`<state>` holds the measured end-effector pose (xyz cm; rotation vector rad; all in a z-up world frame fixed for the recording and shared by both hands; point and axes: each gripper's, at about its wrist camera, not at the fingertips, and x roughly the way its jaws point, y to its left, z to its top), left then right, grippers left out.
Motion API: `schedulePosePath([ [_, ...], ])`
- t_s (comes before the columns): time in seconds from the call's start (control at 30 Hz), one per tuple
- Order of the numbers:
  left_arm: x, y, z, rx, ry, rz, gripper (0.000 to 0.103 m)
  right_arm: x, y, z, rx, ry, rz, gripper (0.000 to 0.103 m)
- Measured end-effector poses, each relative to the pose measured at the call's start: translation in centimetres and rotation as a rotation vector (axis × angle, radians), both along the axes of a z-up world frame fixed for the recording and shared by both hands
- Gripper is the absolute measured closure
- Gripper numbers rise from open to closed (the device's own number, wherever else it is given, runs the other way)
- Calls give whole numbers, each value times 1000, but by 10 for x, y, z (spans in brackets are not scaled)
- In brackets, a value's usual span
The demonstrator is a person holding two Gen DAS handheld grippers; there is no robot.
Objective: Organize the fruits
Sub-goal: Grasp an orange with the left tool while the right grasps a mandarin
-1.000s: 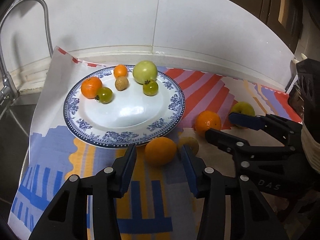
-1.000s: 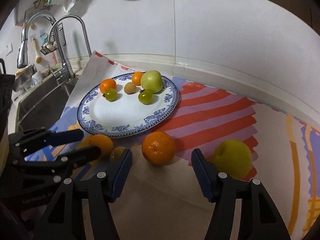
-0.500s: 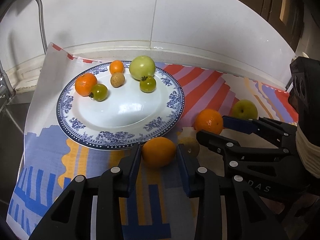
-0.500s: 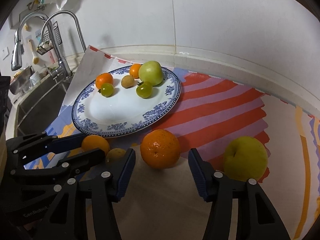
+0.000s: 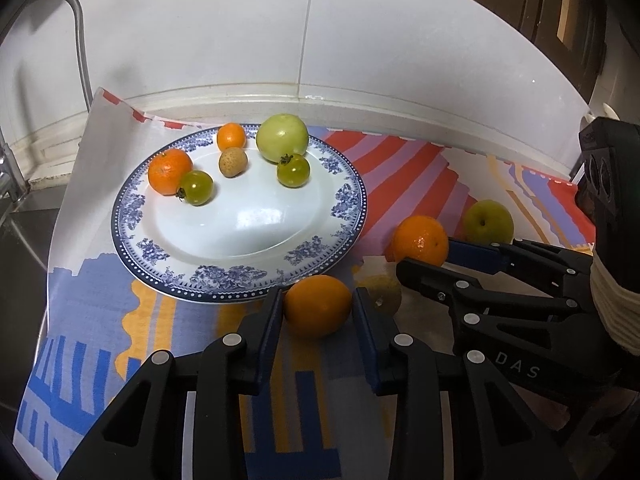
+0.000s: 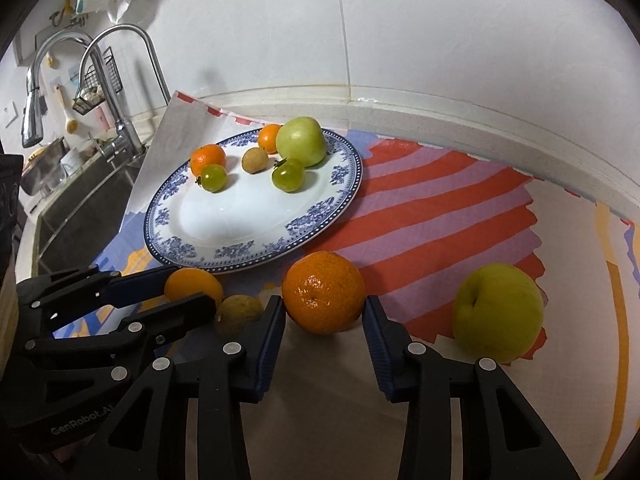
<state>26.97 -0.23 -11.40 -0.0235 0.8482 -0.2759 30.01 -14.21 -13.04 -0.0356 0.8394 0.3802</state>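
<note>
Fruit on worktop cloth | smooth orange fruit (image 5: 318,306) bracketed by left gripper (image 5: 318,312), contact unclear | dimpled orange mandarin (image 6: 323,292) bracketed by right gripper (image 6: 324,316), contact unclear | small yellowish fruit (image 6: 239,312) partly hidden behind gripper fingers.

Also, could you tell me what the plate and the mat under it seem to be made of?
The plate looks like glazed ceramic: glossy white with glare in its well and a printed blue floral rim. The mat seems thin matte cloth or paper, its far edge curling up; which one is unclear.

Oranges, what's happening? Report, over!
Left tongs around smooth orange. Right tongs around bumpy orange. Neither lifted. Plate close ahead.
</note>
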Motion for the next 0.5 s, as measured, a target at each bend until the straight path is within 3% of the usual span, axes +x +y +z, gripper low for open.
schedulePosePath([
  [0.27,-7,4,9,0,-25,7,68,-8,-2,4,-1,-14,-2,62],
  [0.5,-13,12,29,-5,-73,33,68,-17,-1,29,9,-70,11,62],
])
